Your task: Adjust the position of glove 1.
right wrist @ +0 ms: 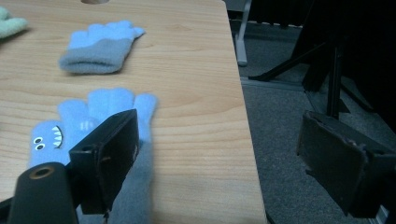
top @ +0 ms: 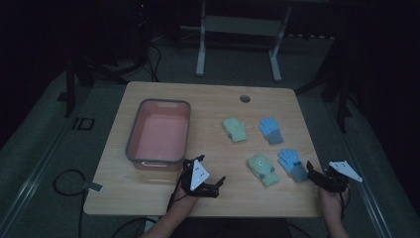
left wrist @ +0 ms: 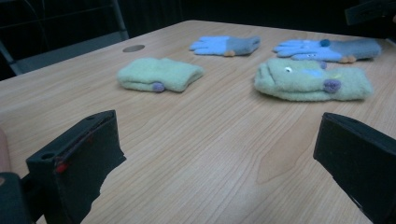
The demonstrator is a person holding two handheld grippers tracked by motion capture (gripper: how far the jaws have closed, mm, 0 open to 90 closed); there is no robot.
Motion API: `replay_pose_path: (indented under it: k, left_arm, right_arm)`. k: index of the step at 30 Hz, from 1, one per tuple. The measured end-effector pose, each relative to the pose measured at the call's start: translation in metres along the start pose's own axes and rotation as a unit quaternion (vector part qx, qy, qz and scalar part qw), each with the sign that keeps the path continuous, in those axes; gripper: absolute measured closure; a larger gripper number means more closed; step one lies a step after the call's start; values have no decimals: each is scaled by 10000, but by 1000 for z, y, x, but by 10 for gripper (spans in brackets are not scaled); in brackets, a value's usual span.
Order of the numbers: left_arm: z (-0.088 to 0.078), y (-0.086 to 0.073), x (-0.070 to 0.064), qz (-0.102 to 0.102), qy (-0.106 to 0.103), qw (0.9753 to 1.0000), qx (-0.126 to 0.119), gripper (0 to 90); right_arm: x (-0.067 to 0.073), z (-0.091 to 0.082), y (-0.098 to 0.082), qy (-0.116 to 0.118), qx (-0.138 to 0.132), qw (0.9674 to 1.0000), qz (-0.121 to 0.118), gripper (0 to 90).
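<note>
Four small gloves lie on the right half of the wooden table (top: 208, 101): a green mitten (top: 235, 130), a blue glove (top: 270, 130), a green mitten with a face (top: 263, 169) and a blue glove with a toothy face (top: 292, 163). My left gripper (top: 213, 169) rests near the front edge, pointing right toward the gloves, open with nothing between its jaws (left wrist: 217, 140). At the front right corner sits my right gripper (top: 321, 169), open (right wrist: 224, 149). One of its jaws hangs over the grey cuff of the toothy blue glove (right wrist: 93, 126); the other is past the table's edge.
A pink bin with a grey rim (top: 159, 130) stands on the left half of the table, just behind my left gripper. There is a round cable hole (top: 245, 98) near the back edge. Grey floor, cables and a metal stand (top: 237, 44) surround the table.
</note>
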State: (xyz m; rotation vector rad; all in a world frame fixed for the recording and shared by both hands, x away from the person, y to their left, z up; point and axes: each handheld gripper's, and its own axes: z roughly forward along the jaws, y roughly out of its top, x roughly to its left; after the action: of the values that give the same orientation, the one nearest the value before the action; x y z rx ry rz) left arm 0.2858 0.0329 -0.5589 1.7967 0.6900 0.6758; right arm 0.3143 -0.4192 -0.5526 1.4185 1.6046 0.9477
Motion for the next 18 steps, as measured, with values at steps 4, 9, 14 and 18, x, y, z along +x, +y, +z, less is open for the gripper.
replay_pose_path:
  k: [4,9,14,18]
  left_arm:
    - [0,0,-1,9,29,10000,13,7]
    - [1,1,-1,43,42,10000,51,7]
    - [1,0,-1,51,31,10000,32,7]
    - [0,0,-2,76,35,10000,17,7]
  right_arm:
    - [0,1,1,-20,56,10000,30,130]
    - [0,2,1,-39,89,10000,-11,130]
    - [-1,2,1,181,282,9994,68,145]
    - [-5,4,0,369,686,9965,313,143]
